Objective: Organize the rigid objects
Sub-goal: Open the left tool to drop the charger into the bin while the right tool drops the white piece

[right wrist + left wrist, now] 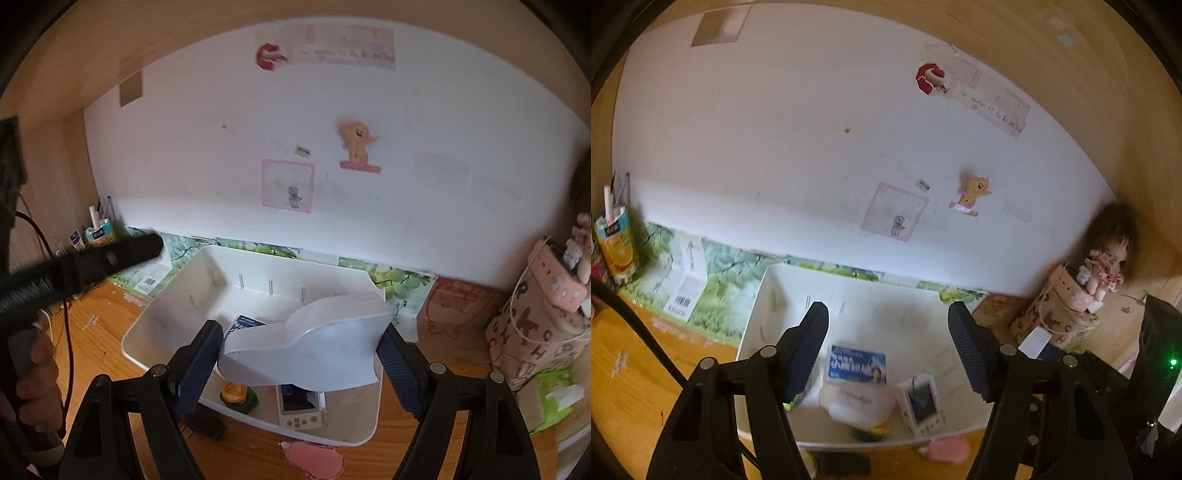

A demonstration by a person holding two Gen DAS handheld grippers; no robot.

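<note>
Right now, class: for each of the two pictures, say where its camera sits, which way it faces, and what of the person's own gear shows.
Left wrist: rides the left tongs, facing down into the white bin and the wall; both fingers show, spread, nothing between.
Right wrist: rides the right tongs, facing the same bin; its fingers grip a white curved object; the left tongs and hand show at left.
Shared: bin, handheld game console, pony sticker.

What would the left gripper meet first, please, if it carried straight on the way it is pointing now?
Probably the far wall of the white bin. The open left gripper points over the blue packet on the bin's floor toward that wall, though depth is hard to judge here.
</note>
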